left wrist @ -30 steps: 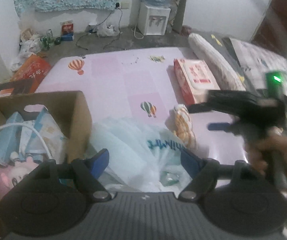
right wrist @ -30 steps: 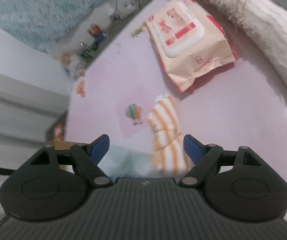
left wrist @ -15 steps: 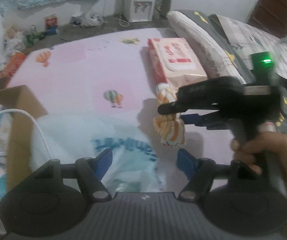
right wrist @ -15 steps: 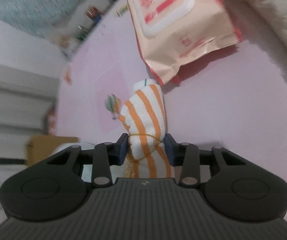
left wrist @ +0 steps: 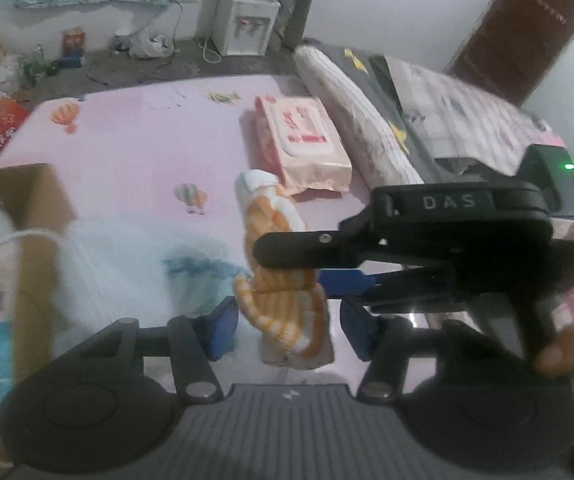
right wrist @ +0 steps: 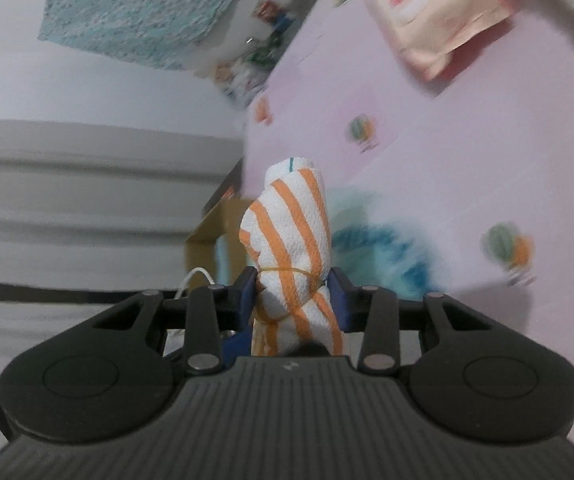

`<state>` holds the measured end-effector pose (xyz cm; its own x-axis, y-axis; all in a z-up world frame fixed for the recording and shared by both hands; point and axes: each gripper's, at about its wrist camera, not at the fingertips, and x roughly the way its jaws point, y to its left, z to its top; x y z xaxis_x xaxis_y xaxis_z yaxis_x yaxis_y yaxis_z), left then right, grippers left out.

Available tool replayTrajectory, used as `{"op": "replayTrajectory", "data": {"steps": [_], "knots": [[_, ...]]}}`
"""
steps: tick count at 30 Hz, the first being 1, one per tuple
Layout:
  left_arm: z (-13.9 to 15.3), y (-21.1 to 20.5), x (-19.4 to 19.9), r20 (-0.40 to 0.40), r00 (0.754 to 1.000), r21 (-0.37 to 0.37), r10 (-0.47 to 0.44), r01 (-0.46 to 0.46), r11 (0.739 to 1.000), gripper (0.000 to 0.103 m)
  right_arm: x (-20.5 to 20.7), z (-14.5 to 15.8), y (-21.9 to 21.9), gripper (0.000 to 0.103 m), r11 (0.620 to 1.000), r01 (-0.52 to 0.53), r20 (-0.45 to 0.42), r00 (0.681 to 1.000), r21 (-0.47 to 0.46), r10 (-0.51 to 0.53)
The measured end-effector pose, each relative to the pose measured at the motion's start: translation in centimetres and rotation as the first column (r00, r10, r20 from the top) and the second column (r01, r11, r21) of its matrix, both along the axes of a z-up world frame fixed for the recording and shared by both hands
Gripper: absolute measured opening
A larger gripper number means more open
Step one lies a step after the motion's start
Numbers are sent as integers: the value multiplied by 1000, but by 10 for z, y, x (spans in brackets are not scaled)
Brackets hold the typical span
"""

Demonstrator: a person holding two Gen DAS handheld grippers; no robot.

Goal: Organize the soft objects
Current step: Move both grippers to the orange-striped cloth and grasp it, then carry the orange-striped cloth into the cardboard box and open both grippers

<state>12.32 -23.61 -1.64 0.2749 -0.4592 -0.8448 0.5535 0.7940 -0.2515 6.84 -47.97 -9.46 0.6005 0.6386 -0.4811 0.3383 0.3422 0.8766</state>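
My right gripper (right wrist: 291, 294) is shut on a rolled orange-and-white striped towel (right wrist: 293, 236) tied with a rubber band, and holds it lifted above the pink mat. In the left wrist view the same towel (left wrist: 275, 240) hangs in the right gripper (left wrist: 287, 258), just ahead of my left gripper (left wrist: 289, 328), which is open and empty. A cardboard box (left wrist: 35, 208) with soft packs inside stands at the left, also seen in the right wrist view (right wrist: 211, 236). A white plastic bag with blue print (left wrist: 135, 264) lies beside the box.
A pink wet-wipes pack (left wrist: 301, 140) lies on the pink balloon-print mat (left wrist: 135, 152). A rolled quilt (left wrist: 359, 120) and bedding run along the right. A water dispenser (left wrist: 245, 28) and clutter stand by the far wall.
The right gripper closed on the striped towel, lifted it off the mat and swung it left toward the box. The left gripper shifted right and stays open.
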Motion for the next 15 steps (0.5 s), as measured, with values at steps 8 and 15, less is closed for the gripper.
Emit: {"op": "replayTrajectory", "data": {"steps": [8,15], "knots": [[37,132,-1,9,978,43,207,-207,977,57,40,38,129,37,981,-170,49,985,89,167],[36,263,2,15,911,163,411,-408,898,57,81,41,286,37,939,-326,39,945,112,324]]}}
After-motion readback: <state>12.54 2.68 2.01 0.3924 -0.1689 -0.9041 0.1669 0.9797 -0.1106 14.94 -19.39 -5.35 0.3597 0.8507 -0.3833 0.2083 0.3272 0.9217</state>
